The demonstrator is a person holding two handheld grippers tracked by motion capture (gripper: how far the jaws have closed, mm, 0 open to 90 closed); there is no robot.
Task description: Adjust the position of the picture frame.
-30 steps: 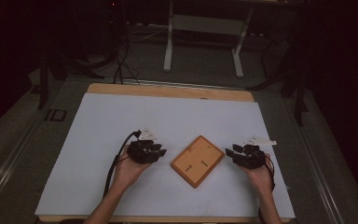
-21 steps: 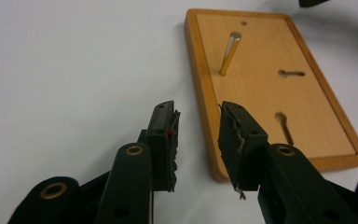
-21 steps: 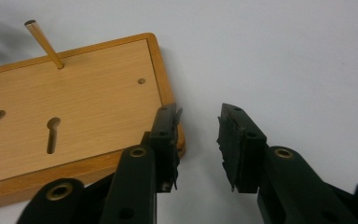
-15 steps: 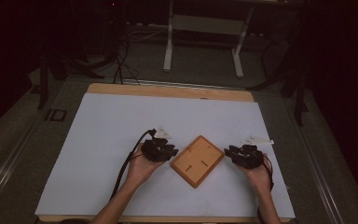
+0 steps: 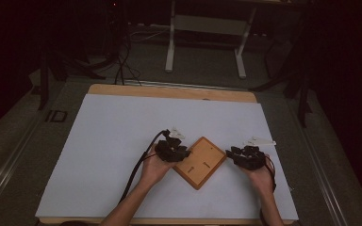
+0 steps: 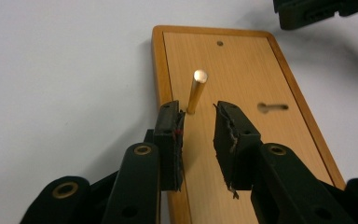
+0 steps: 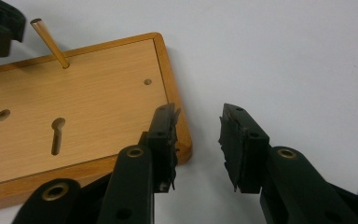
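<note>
High view, board: a square wooden board (image 5: pixel 200 162) lies flat on the white table (image 5: pixel 122 141), turned so its corners point toward the table's edges, in the near half and a little right of centre.
Board surface: a raised rim runs around it; two keyhole slots (image 7: pixel 56 135) and small round holes (image 7: pixel 148 81) are cut into the face.
Peg: a thin brass peg (image 6: pixel 196 93) stands upright in a hole near the board's left edge, close to the left gripper.
Left gripper: the left gripper (image 6: pixel 198 128) sits over the board's left corner, jaws spread apart with nothing between them; the peg rises just beyond the gap, nearer the left jaw. Whether that jaw touches the peg I cannot tell.
Right gripper: the right gripper (image 7: pixel 198 140) is at the board's right corner, jaws spread and empty; one jaw hangs over the board's rounded corner, the other over bare table beside it.
Hands: the left hand (image 5: pixel 154 168) and right hand (image 5: pixel 260 178) come in from the table's near edge, one on each side of the board.
Cable: a black cable (image 5: pixel 139 167) loops from the left gripper back toward the near edge.
Open room: the table's far half and left side are bare white surface; the board lies well apart from every table edge, nearest the near one.
Table edges: a wooden strip (image 5: pixel 169 92) shows along the far edge.
Beyond the table: dark floor with a white metal stand (image 5: pixel 205 28) and loose cables (image 5: pixel 120 61).
</note>
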